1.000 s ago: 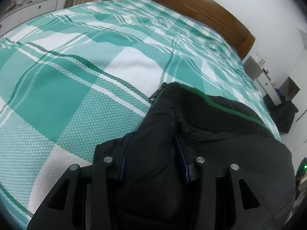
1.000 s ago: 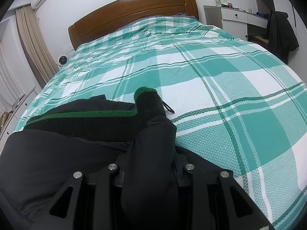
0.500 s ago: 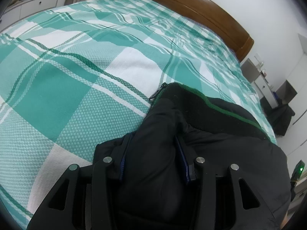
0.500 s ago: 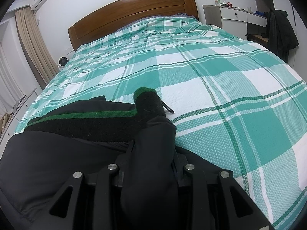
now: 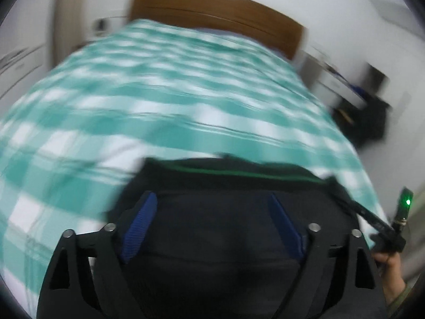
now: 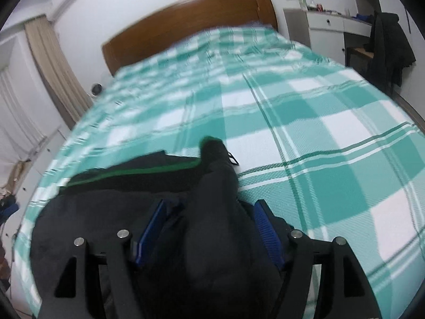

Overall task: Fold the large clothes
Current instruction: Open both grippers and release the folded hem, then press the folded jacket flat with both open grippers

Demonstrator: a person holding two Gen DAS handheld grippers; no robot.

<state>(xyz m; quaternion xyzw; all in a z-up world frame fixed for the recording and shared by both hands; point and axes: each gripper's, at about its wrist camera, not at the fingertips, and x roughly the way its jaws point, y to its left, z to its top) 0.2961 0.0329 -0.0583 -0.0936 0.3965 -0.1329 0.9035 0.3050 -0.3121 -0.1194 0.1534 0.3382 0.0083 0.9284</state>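
Jacket [image 5: 225,228], black with green trim, lies on my checked bedspread [image 6: 318,143]; my left gripper [image 5: 215,228] and right gripper [image 6: 209,228] both stand spread wide above it.

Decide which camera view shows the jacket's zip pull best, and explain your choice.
The right wrist view: the zip pull shows as a small loop against white bedspread, beside the jacket collar's green tip. The left wrist view is motion-blurred; it shows only the jacket's dark bulk and green trim, no zip pull that can be made out.
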